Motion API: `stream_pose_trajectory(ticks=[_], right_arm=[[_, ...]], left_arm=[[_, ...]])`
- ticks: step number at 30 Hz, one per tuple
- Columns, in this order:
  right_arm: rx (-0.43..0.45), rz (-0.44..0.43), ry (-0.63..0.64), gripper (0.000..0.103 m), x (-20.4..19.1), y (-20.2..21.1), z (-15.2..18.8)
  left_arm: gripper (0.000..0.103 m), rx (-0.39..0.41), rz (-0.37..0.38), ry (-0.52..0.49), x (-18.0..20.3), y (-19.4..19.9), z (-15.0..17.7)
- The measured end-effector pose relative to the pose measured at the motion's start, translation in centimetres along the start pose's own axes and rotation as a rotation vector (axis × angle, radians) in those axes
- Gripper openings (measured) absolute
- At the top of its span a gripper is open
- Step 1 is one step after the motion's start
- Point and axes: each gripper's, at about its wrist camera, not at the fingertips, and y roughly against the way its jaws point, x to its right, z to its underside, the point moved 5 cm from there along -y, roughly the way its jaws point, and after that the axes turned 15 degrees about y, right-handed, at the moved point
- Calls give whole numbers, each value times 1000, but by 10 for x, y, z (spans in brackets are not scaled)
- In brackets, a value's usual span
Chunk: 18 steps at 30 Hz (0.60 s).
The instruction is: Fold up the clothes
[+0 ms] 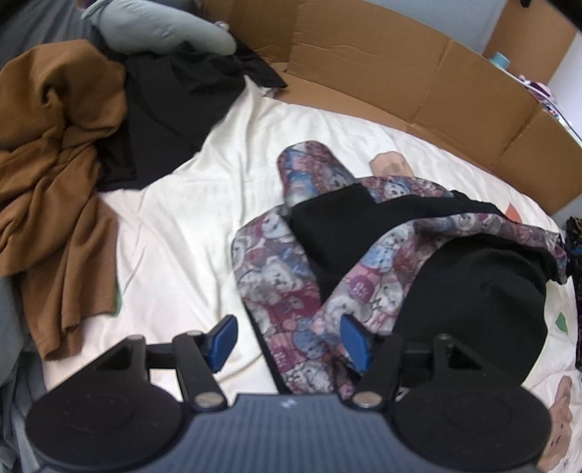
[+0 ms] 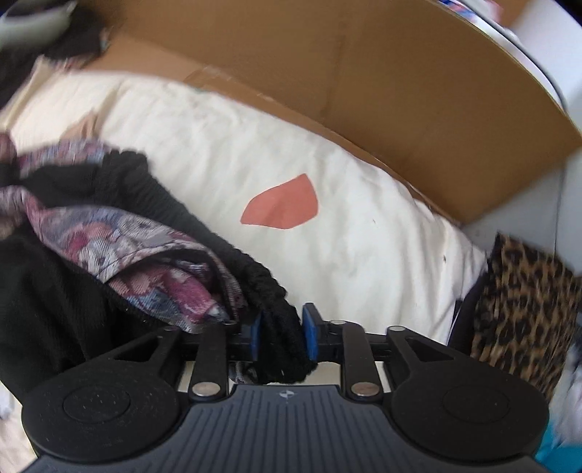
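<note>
Left claw point(image 1: 287, 338) gapes over the bear-print garment point(image 1: 302, 291), gripping nothing. Right claw point(image 2: 282, 336), part open, brackets that garment's black ribbed hem point(image 2: 280, 327).

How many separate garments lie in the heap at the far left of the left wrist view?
3: a brown garment nearest, a black garment beside it, a grey garment behind. More may be buried.

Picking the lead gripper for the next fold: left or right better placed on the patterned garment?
Probably right. The right gripper already has the patterned garment's black ribbed hem between its jaws, though the grip may be loose. The left gripper is open above the fabric, holding nothing.
</note>
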Motion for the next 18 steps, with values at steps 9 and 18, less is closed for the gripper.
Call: stream_pose_trajectory(ticks=[9, 18], right_arm=[[169, -34, -216, 39, 22, 37, 37], [280, -105, -423, 39, 8, 39, 84]], left_arm=[[65, 26, 33, -35, 31, -6, -15], [66, 41, 103, -127, 69, -22, -16]])
